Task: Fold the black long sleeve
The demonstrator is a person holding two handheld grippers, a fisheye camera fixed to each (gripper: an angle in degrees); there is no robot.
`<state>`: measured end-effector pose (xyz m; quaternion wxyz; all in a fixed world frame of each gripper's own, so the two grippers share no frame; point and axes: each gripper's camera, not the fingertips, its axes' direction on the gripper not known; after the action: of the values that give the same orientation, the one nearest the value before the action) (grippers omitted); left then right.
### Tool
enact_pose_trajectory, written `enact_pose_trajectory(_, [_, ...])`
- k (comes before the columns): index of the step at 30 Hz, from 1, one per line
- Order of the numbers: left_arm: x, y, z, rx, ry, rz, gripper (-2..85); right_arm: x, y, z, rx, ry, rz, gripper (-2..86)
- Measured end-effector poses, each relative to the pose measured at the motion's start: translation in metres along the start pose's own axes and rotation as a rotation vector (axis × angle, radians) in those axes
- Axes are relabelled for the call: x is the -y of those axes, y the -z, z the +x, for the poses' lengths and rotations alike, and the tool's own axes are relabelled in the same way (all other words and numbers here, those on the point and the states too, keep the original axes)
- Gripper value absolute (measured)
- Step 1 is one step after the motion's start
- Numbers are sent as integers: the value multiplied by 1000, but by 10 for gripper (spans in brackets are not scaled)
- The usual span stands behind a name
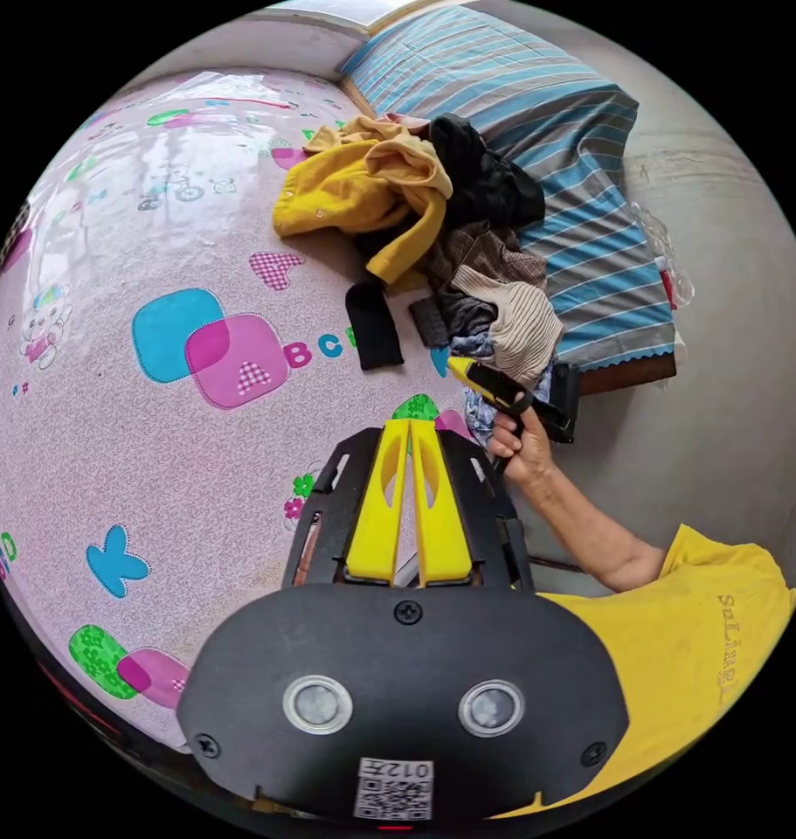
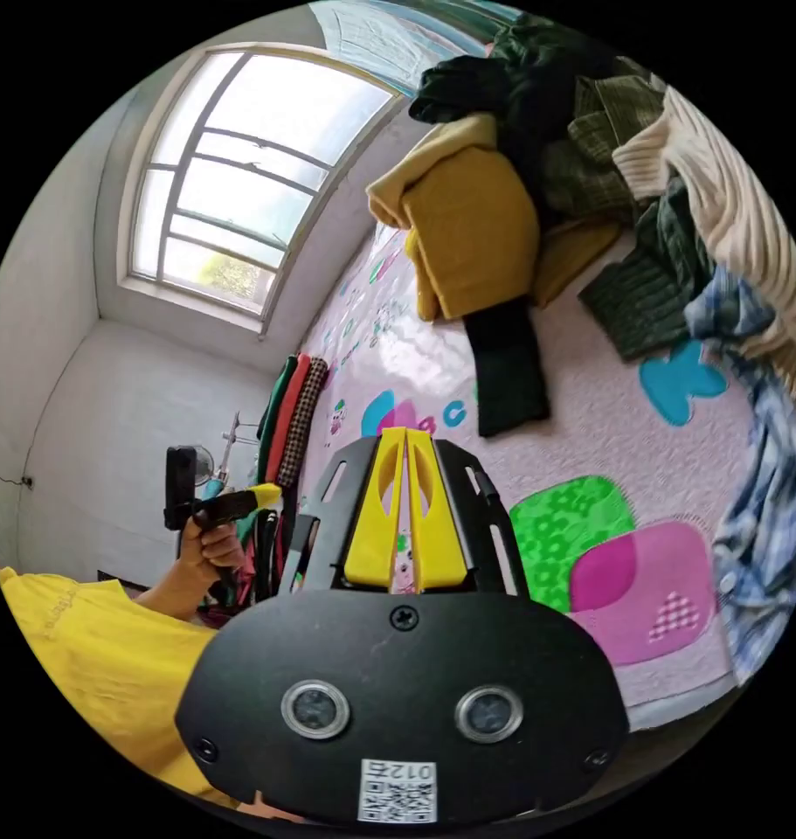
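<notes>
A pile of clothes (image 1: 450, 227) lies at the far side of a pink cartoon-print mat (image 1: 153, 437). A black garment (image 1: 489, 179) sits in the pile beside a yellow top (image 1: 363, 188). A black sleeve (image 1: 373, 325) sticks out from under the yellow top, flat on the mat; in the right gripper view the same sleeve (image 2: 507, 371) lies ahead of the jaws. My left gripper (image 1: 409, 426) hovers over the mat short of the sleeve, shut on nothing. My right gripper (image 2: 404, 433) is also shut and empty. A hand holds the right gripper (image 1: 460, 367) by the pile's near edge.
A blue-and-grey striped cover (image 1: 581, 175) lies behind the pile, with bare concrete floor (image 1: 738, 367) beyond it. A beige ribbed knit (image 2: 730, 201) and blue plaid cloth (image 2: 764, 507) edge the pile. Hanging clothes (image 2: 288, 411) and a window (image 2: 240, 175) stand opposite. The person wears a yellow shirt (image 1: 686, 612).
</notes>
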<state>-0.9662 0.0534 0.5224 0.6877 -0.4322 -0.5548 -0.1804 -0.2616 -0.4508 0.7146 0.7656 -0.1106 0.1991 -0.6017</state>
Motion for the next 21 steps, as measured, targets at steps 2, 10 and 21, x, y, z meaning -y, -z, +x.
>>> enact_pose_trajectory(2, [8,-10,9,26,2,-14,5,36,16,1,-44,43,17,9])
enact_pose_trajectory(10, [44,-41,10,104,142,-18,5,226,52,-23,-269,181,106,45])
enact_pose_trajectory(21, [149,-76,39,162,58,-40,4,427,88,-76,-516,261,291,163])
